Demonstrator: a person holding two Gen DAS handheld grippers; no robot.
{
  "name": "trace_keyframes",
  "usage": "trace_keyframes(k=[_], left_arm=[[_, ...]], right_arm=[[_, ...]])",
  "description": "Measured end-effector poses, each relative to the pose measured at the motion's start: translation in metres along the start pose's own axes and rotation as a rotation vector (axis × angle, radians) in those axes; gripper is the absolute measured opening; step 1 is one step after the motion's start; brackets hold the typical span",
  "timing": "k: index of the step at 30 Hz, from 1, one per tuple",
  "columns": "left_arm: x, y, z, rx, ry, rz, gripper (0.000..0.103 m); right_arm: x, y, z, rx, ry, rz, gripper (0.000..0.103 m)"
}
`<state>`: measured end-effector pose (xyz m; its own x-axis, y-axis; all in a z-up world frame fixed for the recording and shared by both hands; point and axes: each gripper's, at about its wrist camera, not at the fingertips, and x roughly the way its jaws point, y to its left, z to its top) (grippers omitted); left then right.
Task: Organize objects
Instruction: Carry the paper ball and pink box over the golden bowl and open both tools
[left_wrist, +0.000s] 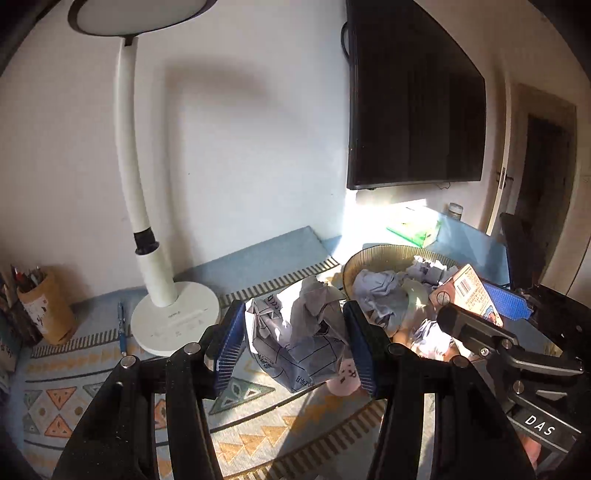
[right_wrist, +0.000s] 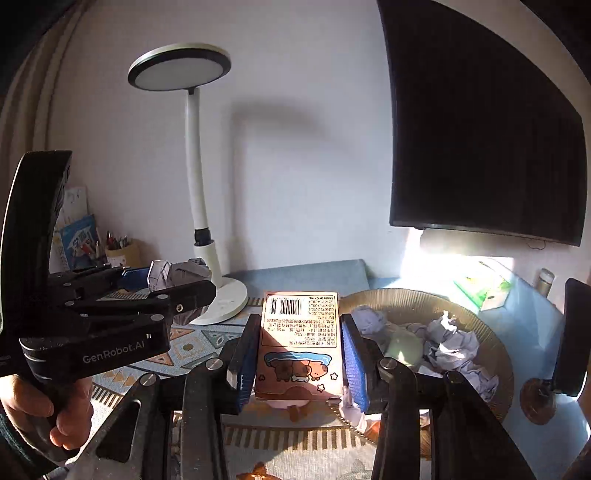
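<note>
My left gripper (left_wrist: 295, 343) is shut on a crumpled ball of printed paper (left_wrist: 295, 339), held above the patterned mat. The same ball (right_wrist: 177, 275) shows in the right wrist view, at the tip of the left gripper (right_wrist: 144, 282) on the left. My right gripper (right_wrist: 299, 354) is shut on a small pink box (right_wrist: 299, 343) with a barcode and cartoon animals, held upright. That box (left_wrist: 467, 291) also appears at the right of the left wrist view, over the basket. A woven basket (right_wrist: 491, 343) holds several crumpled paper balls (right_wrist: 454, 343).
A white desk lamp (left_wrist: 173, 317) stands on the mat by the wall. A pen holder (left_wrist: 44, 306) and a blue pen (left_wrist: 122, 328) lie left of it. A dark screen (left_wrist: 413, 96) hangs on the wall. A green tissue pack (left_wrist: 417, 229) and a bottle (left_wrist: 455, 211) sit behind the basket.
</note>
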<state>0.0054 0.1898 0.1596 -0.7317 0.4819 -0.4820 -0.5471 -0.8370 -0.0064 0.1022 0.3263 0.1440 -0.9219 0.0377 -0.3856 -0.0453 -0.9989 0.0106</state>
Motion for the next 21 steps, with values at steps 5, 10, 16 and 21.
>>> trace_keyframes(k=[5, 10, 16, 21], left_arm=[[0.041, -0.047, 0.033, 0.001, -0.022, -0.095, 0.054], [0.089, -0.081, 0.034, -0.009, 0.032, -0.107, 0.054], [0.122, -0.111, 0.014, 0.061, 0.05, 0.014, 0.054], [0.124, -0.122, 0.008, 0.098, 0.025, 0.046, 0.077]], right_arm=[[0.006, -0.076, 0.021, 0.13, 0.002, -0.174, 0.04], [0.031, -0.122, 0.013, 0.189, 0.074, -0.273, 0.04], [0.05, -0.142, -0.008, 0.235, 0.137, -0.3, 0.04], [0.053, -0.142, -0.012, 0.219, 0.146, -0.339, 0.041]])
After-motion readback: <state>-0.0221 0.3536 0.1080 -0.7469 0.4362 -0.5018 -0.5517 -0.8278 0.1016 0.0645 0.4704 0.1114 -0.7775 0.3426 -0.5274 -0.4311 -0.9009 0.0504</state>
